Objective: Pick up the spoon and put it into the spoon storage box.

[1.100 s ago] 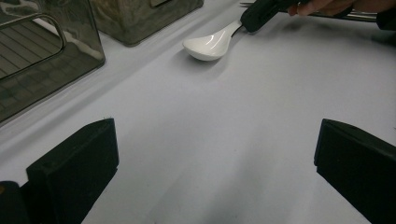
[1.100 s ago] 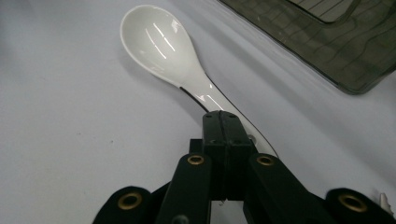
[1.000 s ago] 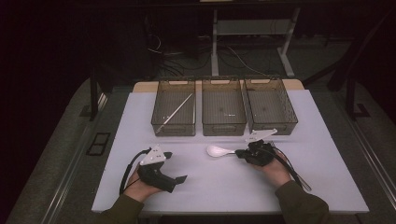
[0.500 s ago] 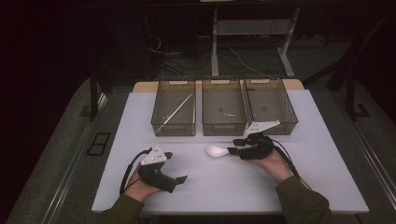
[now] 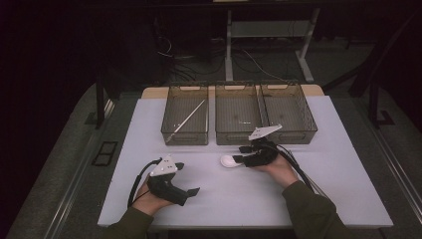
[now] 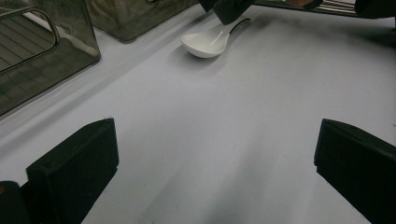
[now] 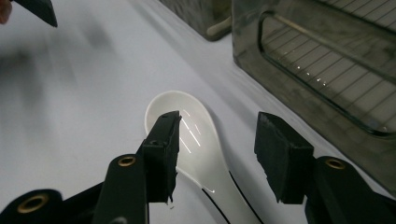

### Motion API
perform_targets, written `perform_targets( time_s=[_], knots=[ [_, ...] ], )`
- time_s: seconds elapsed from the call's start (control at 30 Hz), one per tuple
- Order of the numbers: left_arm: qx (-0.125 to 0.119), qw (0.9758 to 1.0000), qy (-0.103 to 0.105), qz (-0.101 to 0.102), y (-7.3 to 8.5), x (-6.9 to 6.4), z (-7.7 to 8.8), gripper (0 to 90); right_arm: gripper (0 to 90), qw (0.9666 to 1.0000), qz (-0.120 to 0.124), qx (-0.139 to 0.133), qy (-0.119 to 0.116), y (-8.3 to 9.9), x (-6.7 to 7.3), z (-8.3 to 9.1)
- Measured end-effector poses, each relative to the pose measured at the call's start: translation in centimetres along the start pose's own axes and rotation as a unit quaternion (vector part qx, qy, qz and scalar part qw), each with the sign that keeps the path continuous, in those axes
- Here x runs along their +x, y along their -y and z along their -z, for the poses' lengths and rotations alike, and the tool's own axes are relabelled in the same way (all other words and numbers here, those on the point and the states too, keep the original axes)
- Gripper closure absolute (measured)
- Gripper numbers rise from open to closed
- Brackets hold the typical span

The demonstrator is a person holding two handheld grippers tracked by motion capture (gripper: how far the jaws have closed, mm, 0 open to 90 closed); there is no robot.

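Left gripper (image 5: 191,190) rests low at near left, jaws wide apart. Right gripper (image 5: 240,160) sits right of centre, jaws parted, pointing left, hand (image 5: 278,167) behind it.

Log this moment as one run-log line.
right gripper: open, straddling white ceramic spoon | left gripper: open, idle | three clear bins: behind

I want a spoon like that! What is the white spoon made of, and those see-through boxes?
The white spoon looks like glazed ceramic, perhaps glossy plastic: smooth, with bright streaks of light on its bowl. The boxes look like smoky clear plastic: you can see through the walls to ribbed floors and a thin stick lying inside one.
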State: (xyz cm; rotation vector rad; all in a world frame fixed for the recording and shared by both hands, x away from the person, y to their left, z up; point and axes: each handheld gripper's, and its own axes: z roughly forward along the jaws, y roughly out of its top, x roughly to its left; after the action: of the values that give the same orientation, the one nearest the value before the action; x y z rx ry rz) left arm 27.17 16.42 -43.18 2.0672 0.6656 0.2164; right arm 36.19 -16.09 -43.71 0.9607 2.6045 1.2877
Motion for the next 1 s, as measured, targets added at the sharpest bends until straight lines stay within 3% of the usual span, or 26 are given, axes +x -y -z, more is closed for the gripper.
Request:
perform_targets(
  time_s=[0.33, 0.63, 1.0],
  knots=[
    [0.000, 1.0000, 0.001, 0.002, 0.1, 0.0, 0.0, 0.0, 55.2, 0.9994, 0.017, 0.029, -0.002, 0.5, 0.5, -1.6],
    [0.002, 1.0000, 0.002, -0.003, 0.0, -0.1, -0.1, 0.0, 64.0, 0.9974, 0.053, 0.046, -0.015, 0.8, 1.2, -1.5],
    [0.003, 1.0000, 0.002, -0.004, 0.0, -0.2, -0.1, 0.0, 77.2, 0.9925, 0.103, 0.066, -0.010, 0.9, 2.0, -1.1]
  ],
)
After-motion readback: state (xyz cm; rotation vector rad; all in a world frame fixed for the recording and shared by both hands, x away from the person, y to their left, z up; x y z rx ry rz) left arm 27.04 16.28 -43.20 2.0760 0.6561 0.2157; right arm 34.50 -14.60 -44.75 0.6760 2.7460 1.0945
